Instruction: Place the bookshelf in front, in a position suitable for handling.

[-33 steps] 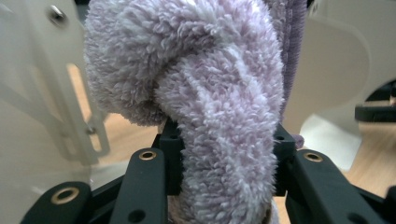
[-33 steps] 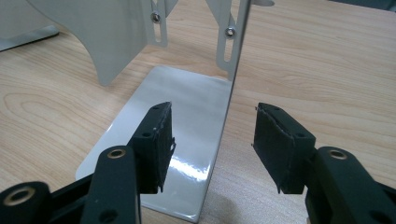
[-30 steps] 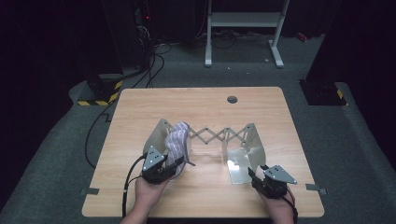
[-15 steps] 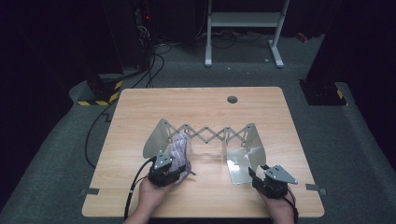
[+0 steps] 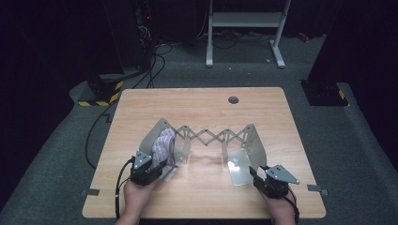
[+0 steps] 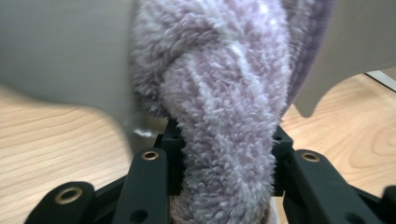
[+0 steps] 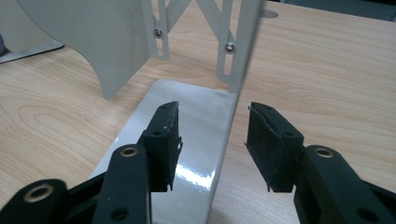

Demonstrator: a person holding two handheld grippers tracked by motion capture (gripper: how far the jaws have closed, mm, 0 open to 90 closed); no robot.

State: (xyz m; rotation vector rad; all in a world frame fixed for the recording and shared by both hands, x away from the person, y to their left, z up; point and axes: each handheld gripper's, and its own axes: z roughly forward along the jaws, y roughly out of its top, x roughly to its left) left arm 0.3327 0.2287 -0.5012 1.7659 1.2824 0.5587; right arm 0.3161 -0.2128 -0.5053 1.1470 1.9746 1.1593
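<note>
The towel (image 6: 229, 116), a fluffy lilac roll of terry with paler streaks, stands against the left plate (image 5: 151, 136) of the rack (image 5: 211, 137), left of centre in the high view; in my left gripper (image 5: 162, 169) view it runs up the middle of the frame, and the jaws there have just been closing and now pinch it on both sides. I think the soft pile is the main risk: it gives under the pads, so the roll could slide out or unwind if I pull it away from the plate too fast, and a loose fold could snag on that plate's curved edge. My right gripper (image 7: 212, 140), at the lower right of the high view, has also just been closing, and its jaws straddle the upright edge of the right plate (image 7: 196, 135); they stand a little apart from the metal on both sides, so nothing is gripped yet. If I tug the towel before that side is held, the light rack may skid across the table (image 5: 206, 105) or its scissor links may fold. The rack is thin, pale grey sheet metal: two L-shaped ends with glossy bases that reflect the light, joined by a riveted lattice of flat crossed strips. The table is smooth light wood grain with rounded corners and a small round hole (image 5: 233, 100) near its upper edge.
</note>
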